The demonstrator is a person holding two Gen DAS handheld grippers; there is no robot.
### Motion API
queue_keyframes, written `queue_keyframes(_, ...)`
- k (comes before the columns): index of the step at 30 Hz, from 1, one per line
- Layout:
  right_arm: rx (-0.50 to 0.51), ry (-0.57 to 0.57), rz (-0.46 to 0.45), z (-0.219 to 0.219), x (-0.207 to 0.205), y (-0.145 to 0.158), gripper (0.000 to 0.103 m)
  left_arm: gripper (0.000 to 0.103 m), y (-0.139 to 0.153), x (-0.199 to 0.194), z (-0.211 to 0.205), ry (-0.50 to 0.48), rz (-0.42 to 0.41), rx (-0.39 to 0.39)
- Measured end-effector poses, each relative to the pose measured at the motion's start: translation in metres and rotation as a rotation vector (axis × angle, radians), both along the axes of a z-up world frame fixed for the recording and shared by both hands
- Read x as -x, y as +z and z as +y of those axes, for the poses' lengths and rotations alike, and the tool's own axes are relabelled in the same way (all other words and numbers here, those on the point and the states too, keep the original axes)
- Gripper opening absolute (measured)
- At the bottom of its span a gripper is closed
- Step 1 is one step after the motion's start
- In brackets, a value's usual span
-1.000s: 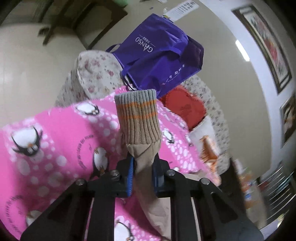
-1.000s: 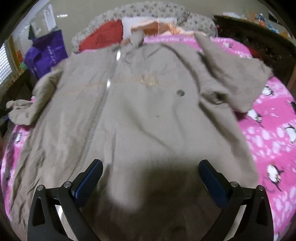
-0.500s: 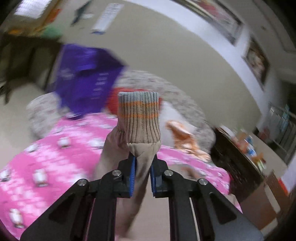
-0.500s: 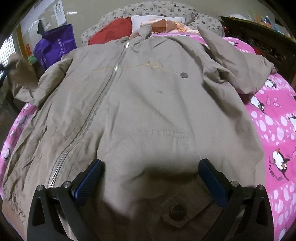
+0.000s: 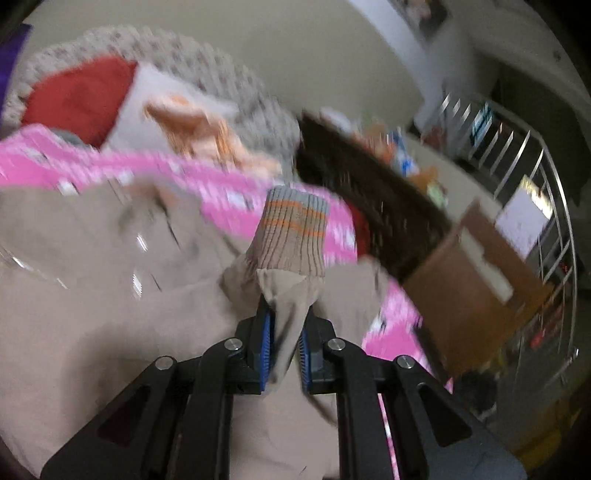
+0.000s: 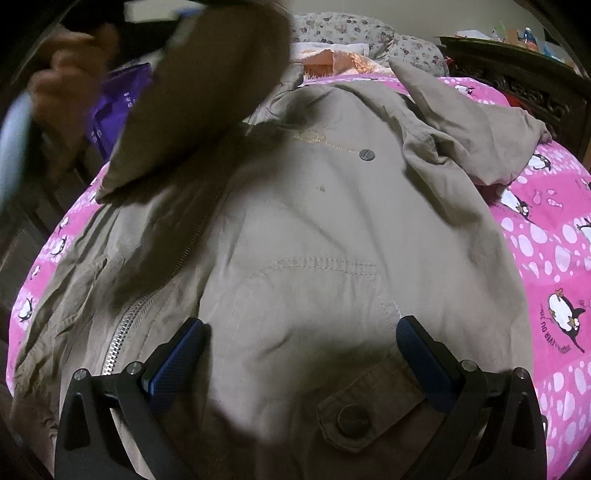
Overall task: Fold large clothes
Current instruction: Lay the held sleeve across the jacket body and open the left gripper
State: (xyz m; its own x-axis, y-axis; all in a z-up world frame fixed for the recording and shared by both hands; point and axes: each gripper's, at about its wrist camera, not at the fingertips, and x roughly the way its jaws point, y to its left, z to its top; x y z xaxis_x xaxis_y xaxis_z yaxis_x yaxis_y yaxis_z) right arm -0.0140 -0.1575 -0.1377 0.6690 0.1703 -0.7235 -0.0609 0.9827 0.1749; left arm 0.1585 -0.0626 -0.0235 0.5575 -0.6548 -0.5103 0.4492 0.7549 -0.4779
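Covering most of a pink penguin-print bedspread (image 6: pixel 554 236): a large khaki jacket (image 6: pixel 332 229), spread front-up with its zipper (image 6: pixel 122 339) running down the left half and a snap-buttoned pocket flap (image 6: pixel 369 398) nearest the right wrist camera. Crumpled against the bedspread on the far right, one sleeve (image 6: pixel 480 136). Lifted off the bed and hanging across the upper left of the right wrist view, the other sleeve (image 6: pixel 207 85), with a blurred hand (image 6: pixel 70 74) beside it and a purple bag (image 6: pixel 118 99) behind. Piled at the head of the bed: a floral cushion (image 6: pixel 369 33), an orange cloth (image 6: pixel 340 61) and, in the left wrist view, a red pillow (image 5: pixel 77 96). Clamped tight on the raised sleeve (image 5: pixel 288 325) just below its ribbed, orange-striped cuff (image 5: pixel 295 236), the left tongs (image 5: pixel 284 347), with the cuff standing upright past the fingertips and the jacket body (image 5: pixel 92 295) blurred underneath. Spread wide and holding nothing, the right tongs (image 6: pixel 299 354), just above the lower front of the jacket; touching the cloth or not, cannot tell.
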Motion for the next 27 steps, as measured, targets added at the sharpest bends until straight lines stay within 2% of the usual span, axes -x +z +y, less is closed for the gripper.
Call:
queue_keyframes(1, 0.003, 0.0, 0.001, 0.001, 0.0, 0.0, 0.103, 0.01, -0.013, 0.002, -0.013, -0.011, 0.029, -0.042)
queue_keyframes(4, 0.007, 0.0, 0.001, 0.003, 0.001, 0.0, 0.103, 0.011, -0.036, 0.004, -0.019, -0.023, 0.088, -0.085)
queue_keyframes(6, 0.002, 0.001, 0.001, 0.002, 0.002, 0.0, 0.103, 0.021, -0.045, 0.006, -0.027, -0.053, 0.141, -0.117)
queue_keyframes(8, 0.004, 0.001, 0.003, 0.003, 0.003, 0.0, 0.103, 0.024, -0.046, 0.015, -0.026, -0.07, 0.141, -0.132)
queue_keyframes(9, 0.005, 0.0, 0.003, 0.003, 0.003, 0.0, 0.103, 0.032, -0.043, 0.019, -0.023, -0.073, 0.129, -0.137)
queue_keyframes(10, 0.007, 0.0, 0.004, 0.004, 0.003, 0.0, 0.103, 0.039, -0.042, 0.015, -0.019, -0.072, 0.129, -0.134)
queue_keyframes(11, 0.009, -0.001, 0.005, 0.004, 0.003, 0.0, 0.103, 0.051, -0.038, 0.018, -0.012, -0.074, 0.129, -0.115)
queue_keyframes(12, 0.011, -0.001, 0.005, 0.005, 0.002, 0.0, 0.103, 0.056, -0.033, 0.021, -0.004, -0.085, 0.124, -0.09)
queue_keyframes(16, 0.019, -0.002, 0.01, 0.004, 0.0, 0.0, 0.103, 0.057, -0.027, 0.028, 0.032, -0.088, 0.109, -0.054)
queue_keyframes(19, 0.027, -0.003, 0.012, 0.007, 0.0, 0.0, 0.103, 0.057, -0.026, 0.029, 0.07, -0.005, 0.085, -0.059)
queue_keyframes(22, 0.029, -0.005, 0.03, 0.007, -0.001, -0.001, 0.103, 0.057, -0.033, 0.026, 0.135, 0.193, 0.084, -0.093)
queue_keyframes(27, 0.047, -0.001, 0.104, 0.01, -0.012, 0.007, 0.102, 0.058, -0.046, 0.022, 0.21, 0.403, 0.119, -0.092)
